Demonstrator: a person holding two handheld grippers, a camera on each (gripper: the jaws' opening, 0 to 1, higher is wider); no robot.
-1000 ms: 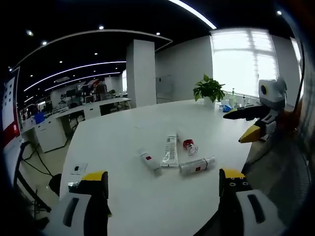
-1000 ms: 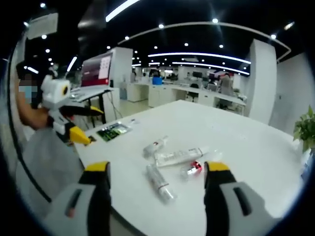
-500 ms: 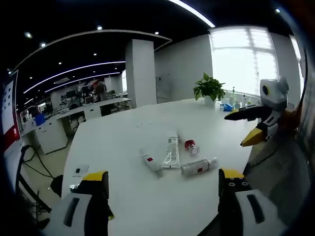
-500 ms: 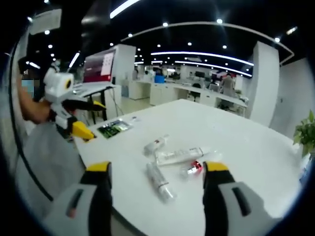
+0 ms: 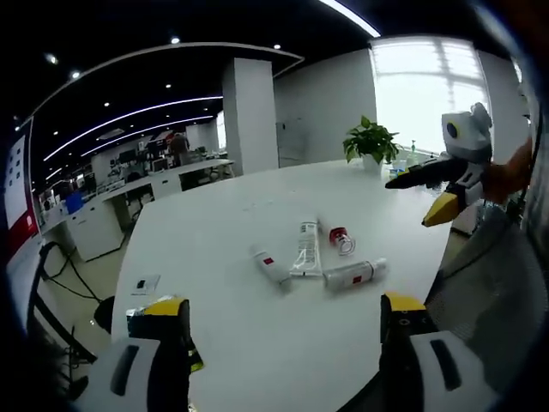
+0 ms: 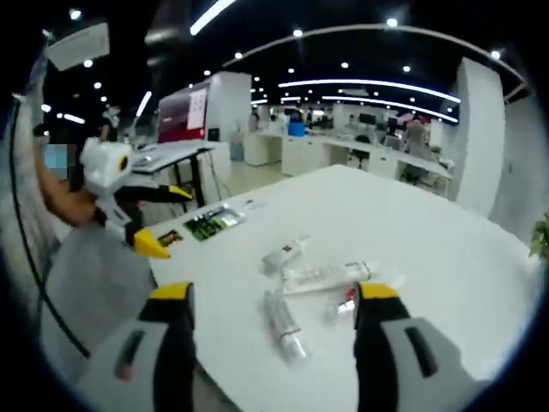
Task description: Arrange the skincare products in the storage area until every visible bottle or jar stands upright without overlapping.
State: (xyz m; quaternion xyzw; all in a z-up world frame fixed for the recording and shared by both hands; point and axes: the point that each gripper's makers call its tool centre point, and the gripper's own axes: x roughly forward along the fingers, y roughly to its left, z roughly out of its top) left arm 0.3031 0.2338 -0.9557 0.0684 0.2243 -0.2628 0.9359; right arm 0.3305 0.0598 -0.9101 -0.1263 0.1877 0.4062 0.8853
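Both tools open, holding nothing: left tool [image 5: 287, 343], right tool [image 6: 273, 330]. White counter [image 5: 214, 249] in an open-plan office; potted plant [image 5: 371, 142] at 1 o'clock. Four skincare products [image 5: 313, 257] lie flat mid-counter, near its edge. Bare counter all round them.

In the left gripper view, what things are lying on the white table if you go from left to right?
Small dark card → tube with red label → flat clear tube → clear bottle with red label. The small red-capped item sits above these two, so its place is unclear.
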